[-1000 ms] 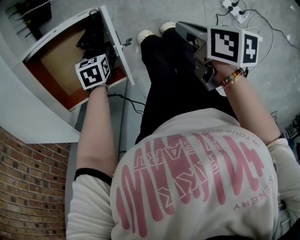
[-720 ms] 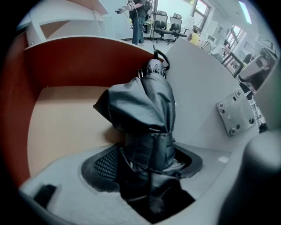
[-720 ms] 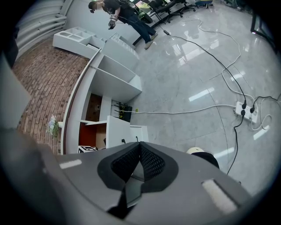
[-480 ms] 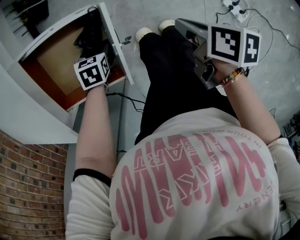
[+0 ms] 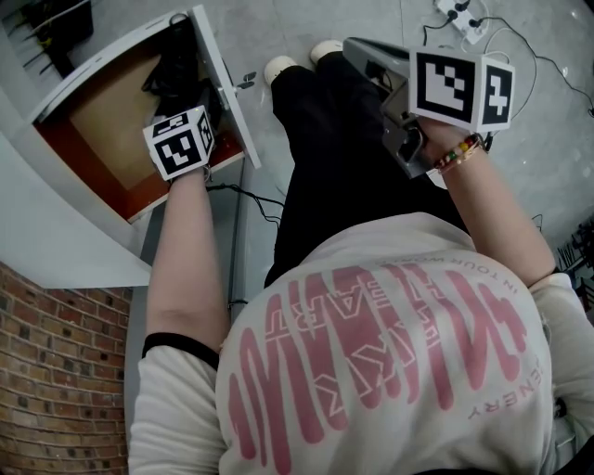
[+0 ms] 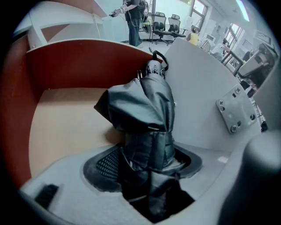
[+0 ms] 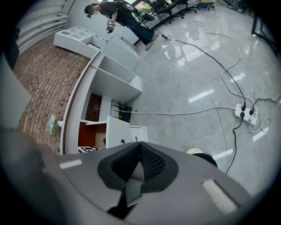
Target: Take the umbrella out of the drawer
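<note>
The black folded umbrella [image 6: 145, 114] stands in the open drawer [image 6: 79, 66], whose walls are red and whose bottom is tan. My left gripper [image 6: 147, 167] is shut on the umbrella's lower end, and the fabric bunches between the jaws. In the head view the left gripper [image 5: 186, 111] reaches into the drawer [image 5: 225, 93] under its marker cube, with the umbrella [image 5: 174, 70] dark against the drawer's far corner. My right gripper [image 5: 367, 56] is held up over the person's legs, away from the drawer. Its jaws [image 7: 138, 156] are shut with nothing between them.
The drawer's white front panel [image 5: 209, 56] juts out beside the person's shoes [image 5: 278, 67]. Cables and a power strip [image 5: 461, 11] lie on the grey floor at the right. A brick wall [image 5: 56, 371] is at the lower left. Another person [image 7: 112, 15] stands far off.
The left gripper and drawer have drifted slightly left in the head view. The grip on the umbrella is unchanged, and the right gripper has stayed put.
</note>
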`<move>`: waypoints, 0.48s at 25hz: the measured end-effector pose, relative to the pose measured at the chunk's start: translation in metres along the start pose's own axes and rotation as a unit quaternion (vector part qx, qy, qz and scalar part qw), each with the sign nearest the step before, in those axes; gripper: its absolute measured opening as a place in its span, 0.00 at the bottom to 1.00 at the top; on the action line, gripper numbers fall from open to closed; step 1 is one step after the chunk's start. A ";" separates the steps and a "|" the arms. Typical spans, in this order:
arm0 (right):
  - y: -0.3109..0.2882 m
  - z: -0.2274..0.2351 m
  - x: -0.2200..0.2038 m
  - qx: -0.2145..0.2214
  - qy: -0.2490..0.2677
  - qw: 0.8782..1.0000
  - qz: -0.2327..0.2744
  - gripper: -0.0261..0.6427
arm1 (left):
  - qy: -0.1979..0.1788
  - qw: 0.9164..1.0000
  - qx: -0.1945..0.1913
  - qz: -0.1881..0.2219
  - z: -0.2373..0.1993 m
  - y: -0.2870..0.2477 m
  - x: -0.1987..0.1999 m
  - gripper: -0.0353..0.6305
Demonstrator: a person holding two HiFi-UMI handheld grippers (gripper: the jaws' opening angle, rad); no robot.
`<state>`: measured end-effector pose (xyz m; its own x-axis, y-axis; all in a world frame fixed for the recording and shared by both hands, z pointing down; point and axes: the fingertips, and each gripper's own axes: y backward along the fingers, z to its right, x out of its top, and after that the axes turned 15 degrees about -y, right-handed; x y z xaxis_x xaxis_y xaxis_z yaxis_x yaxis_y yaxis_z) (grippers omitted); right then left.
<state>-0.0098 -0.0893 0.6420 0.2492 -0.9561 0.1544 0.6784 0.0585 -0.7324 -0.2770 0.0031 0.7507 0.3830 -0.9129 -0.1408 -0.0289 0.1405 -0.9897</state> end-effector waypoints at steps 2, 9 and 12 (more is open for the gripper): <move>0.003 -0.002 0.002 0.001 0.002 1.000 0.003 0.06 | -0.002 1.000 -0.001 -0.001 0.001 0.000 0.000 0.51; 0.015 -0.004 0.002 -0.003 0.000 1.000 0.013 0.06 | -0.006 1.000 -0.007 -0.001 0.001 -0.002 0.001 0.47; 0.024 -0.005 0.001 -0.005 -0.004 1.000 0.020 0.06 | -0.006 1.000 -0.012 -0.005 0.002 -0.001 0.001 0.46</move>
<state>0.0027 -0.0904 0.6213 0.2819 -0.9506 0.1301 0.6605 0.0939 -0.7450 -0.2747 0.0029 0.7512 0.3952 -0.9094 -0.1301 -0.0474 0.1213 -0.9915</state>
